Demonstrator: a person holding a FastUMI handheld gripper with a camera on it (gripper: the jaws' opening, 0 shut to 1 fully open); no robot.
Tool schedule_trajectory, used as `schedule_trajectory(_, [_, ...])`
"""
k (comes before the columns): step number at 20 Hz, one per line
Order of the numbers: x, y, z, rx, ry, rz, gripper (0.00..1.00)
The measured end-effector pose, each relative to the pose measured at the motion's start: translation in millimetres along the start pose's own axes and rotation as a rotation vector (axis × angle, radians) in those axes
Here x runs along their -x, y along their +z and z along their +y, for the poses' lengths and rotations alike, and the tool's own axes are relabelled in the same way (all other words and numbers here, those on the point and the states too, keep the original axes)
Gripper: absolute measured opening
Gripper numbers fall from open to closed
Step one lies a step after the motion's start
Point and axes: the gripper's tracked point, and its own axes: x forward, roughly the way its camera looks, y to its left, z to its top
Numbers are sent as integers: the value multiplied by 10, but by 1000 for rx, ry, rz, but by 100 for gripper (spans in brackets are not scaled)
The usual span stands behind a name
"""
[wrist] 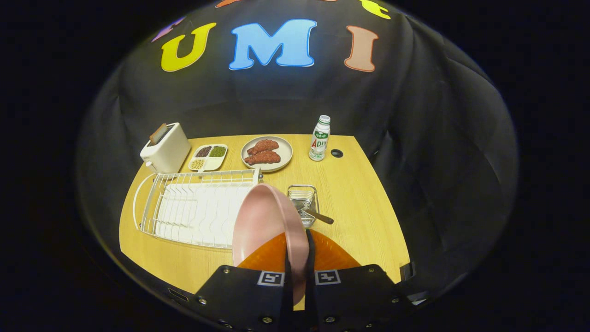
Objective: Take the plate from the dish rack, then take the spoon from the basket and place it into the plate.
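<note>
The gripper [297, 272] is clamped edge-on onto the round pink plate [262, 226], held upright at lower centre, above the wooden table [359, 207], right of the white wire dish rack [193, 207].

A light wooden desk [364, 203] carries a white dish rack [193, 207]; behind the rack stand a toaster [165, 148], a divided dish of beans [208, 157], a plate of meat [267, 153] and a bottle [320, 138]; beside it, a wire basket [303, 198].

plate [262, 221] between fingers [289, 269], basket [303, 203] beyond
</note>
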Motion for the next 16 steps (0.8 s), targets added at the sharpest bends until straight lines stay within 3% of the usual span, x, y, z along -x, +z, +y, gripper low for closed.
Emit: schedule_trajectory(16, [-332, -1115, 301, 8, 204, 154, 10])
